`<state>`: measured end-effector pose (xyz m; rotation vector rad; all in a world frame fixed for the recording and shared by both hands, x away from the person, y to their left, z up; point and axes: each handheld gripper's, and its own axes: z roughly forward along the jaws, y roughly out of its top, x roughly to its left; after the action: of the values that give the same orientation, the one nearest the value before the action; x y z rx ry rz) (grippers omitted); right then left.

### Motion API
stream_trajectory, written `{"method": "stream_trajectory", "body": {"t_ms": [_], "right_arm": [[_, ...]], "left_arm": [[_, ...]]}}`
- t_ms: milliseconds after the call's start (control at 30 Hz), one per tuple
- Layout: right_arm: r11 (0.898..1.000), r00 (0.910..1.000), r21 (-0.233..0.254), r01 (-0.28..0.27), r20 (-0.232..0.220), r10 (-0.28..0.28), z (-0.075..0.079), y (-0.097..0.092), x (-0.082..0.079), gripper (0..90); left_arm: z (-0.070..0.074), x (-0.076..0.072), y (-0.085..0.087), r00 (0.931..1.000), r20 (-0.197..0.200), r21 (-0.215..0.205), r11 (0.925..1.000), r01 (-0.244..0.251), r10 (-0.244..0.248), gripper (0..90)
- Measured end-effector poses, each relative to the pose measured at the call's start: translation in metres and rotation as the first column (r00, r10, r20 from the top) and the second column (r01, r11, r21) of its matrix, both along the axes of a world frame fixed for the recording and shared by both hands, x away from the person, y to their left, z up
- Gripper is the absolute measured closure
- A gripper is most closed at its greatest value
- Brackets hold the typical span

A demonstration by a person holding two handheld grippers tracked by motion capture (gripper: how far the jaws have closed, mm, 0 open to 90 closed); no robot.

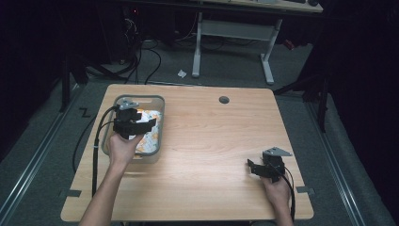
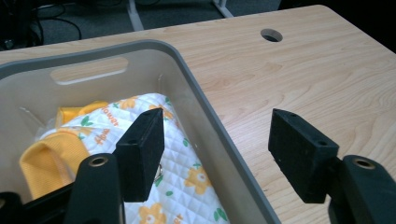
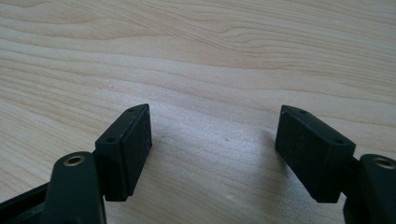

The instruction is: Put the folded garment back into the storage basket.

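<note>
My left gripper [image 1: 136, 123] hangs over the grey bin [image 1: 159, 100] at the far left of the wooden table [image 1: 211, 141], my left hand [image 1: 121, 149] wrapped around its body from the near side. Its 2 jaws stand apart with nothing pinched between them. In the left gripper view one jaw sits above the cloth inside the bin, the other above the bare table outside it, so the bin's long right wall [image 2: 219, 140] runs through the gap between them without touching either pad.

The quilted cloth [image 2: 187, 186] lies bunched in the bin: white, printed with orange flowers and small green leaves, with a plain yellow-orange fold [image 2: 44, 163] at its left side. It rests against the right wall and fills much of the floor. In the high view it shows as a pale patch [image 1: 151, 136] just right of my left gripper.

My right gripper [image 1: 259, 168] is at the near right of the table, well apart from the bin, held in my right hand [image 1: 276, 190]. Its 2 jaws are spread too, empty, with plain wood grain [image 3: 210, 140] between the pads.

A round cable hole [image 1: 224, 100] sits at the table's far edge.
</note>
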<state>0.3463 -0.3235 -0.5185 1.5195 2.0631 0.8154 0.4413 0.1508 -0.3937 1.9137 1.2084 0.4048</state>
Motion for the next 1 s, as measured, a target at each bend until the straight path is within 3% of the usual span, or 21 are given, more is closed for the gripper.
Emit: {"method": "stream_trajectory", "body": {"t_ms": [1000], "right_arm": [[1.0, 1.0, 0.0, 0.0, 0.0, 0.0, 0.0, 0.0, 0.0, 27.4]], "left_arm": [[0.0, -0.02, -0.034, 0.9943, 0.02, -0.008, 0.9944, 0.105, -0.105, 33.1]]}}
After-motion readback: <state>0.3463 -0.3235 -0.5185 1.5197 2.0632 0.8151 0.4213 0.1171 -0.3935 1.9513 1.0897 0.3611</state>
